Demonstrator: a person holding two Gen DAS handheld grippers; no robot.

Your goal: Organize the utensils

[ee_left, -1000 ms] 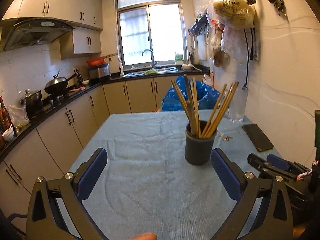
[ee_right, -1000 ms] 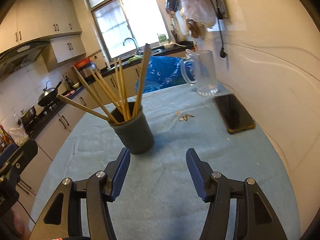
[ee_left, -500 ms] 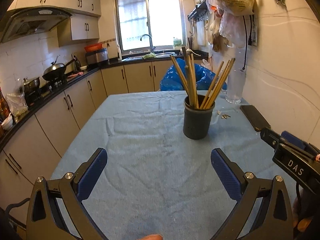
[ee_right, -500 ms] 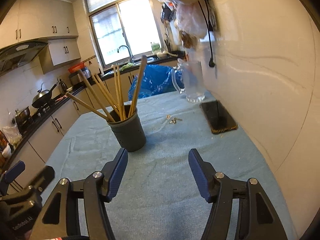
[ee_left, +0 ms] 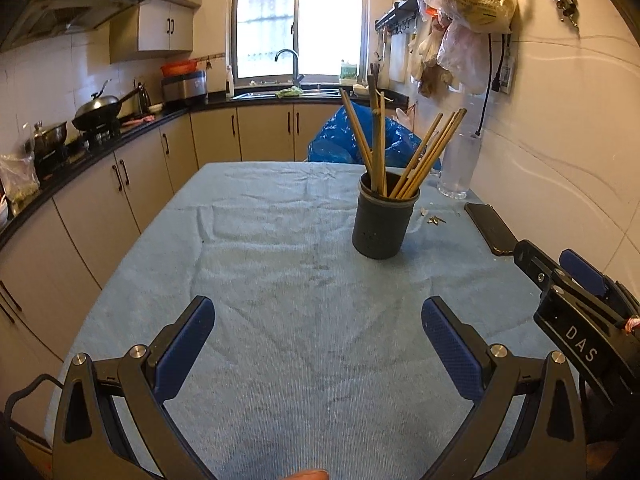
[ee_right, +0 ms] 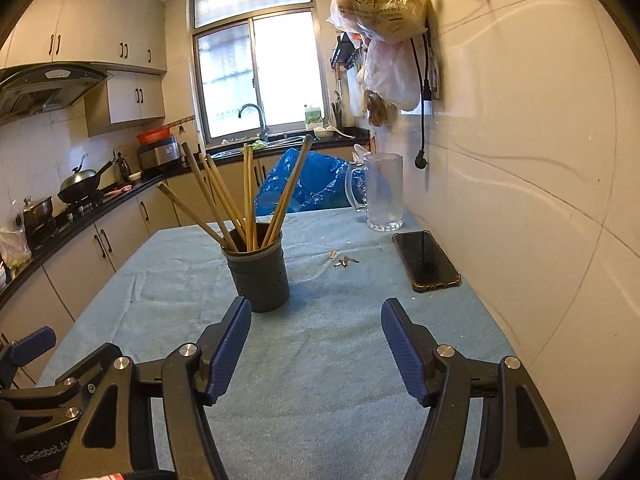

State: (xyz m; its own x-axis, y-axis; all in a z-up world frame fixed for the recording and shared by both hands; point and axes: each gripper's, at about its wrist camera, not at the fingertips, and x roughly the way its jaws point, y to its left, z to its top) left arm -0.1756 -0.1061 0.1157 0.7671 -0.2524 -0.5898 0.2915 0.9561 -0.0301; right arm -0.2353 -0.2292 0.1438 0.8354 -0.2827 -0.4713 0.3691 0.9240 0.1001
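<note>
Standing mid-frame, the cup (ee_right: 260,276) of chopsticks (ee_right: 248,196) leaves bare cloth (ee_left: 304,340) below; left gripper (ee_left: 318,344) spread, empty; right gripper (ee_right: 316,348) opening, empty.

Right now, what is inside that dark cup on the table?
The dark cup holds wooden chopsticks, fanned out and leaning against its rim. Only their upper lengths show; the cup's wall hides their lower ends and anything else at the bottom.

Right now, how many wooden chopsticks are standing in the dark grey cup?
8 wooden chopsticks show in the dark grey cylindrical holder: four fan left, two stand upright together in the middle, two lean right. Some overlap, so more may be hidden.
</note>
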